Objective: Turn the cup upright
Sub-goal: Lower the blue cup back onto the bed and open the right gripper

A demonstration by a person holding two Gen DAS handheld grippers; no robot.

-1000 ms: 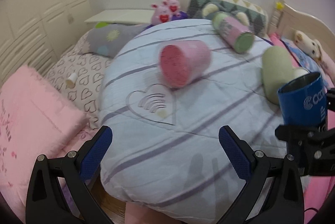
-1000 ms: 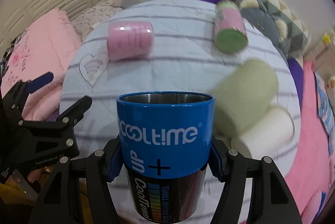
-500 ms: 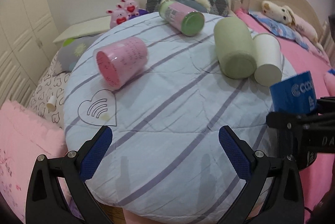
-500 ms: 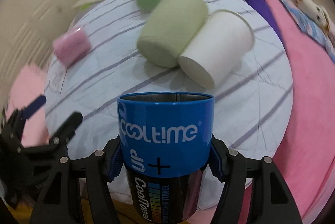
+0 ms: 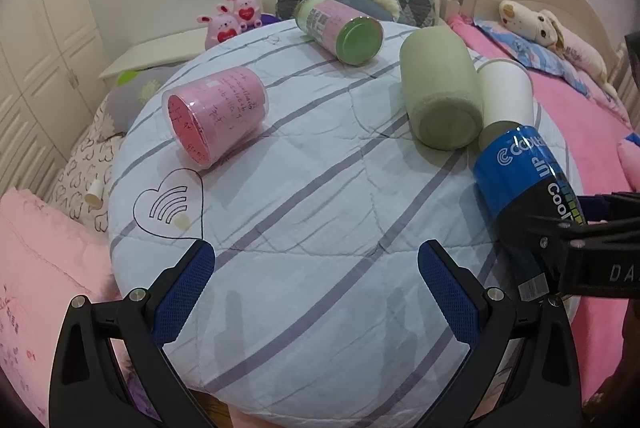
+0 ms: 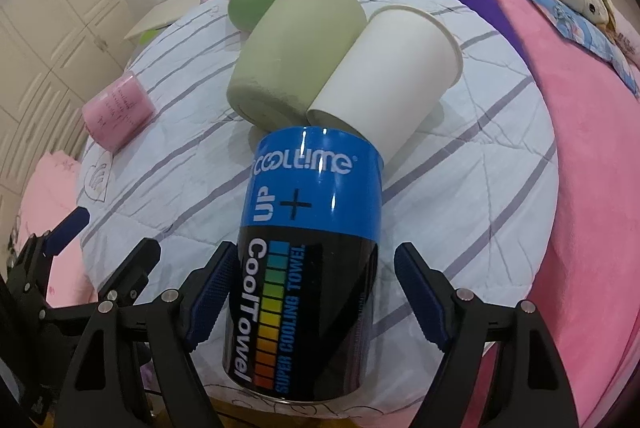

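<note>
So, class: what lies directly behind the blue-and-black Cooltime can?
Right behind the blue-and-black Cooltime can lie a white paper cup and a matte green tumbler, both on their sides. The can covers the paper cup's base, so contact cannot be judged.

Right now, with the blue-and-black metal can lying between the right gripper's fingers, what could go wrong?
The blue-and-black metal can lies on its side, base at the edge of the round quilted table; with the right gripper open, it could roll off. Its blue end is close to the white paper cup, so a push may shove that cup.
</note>
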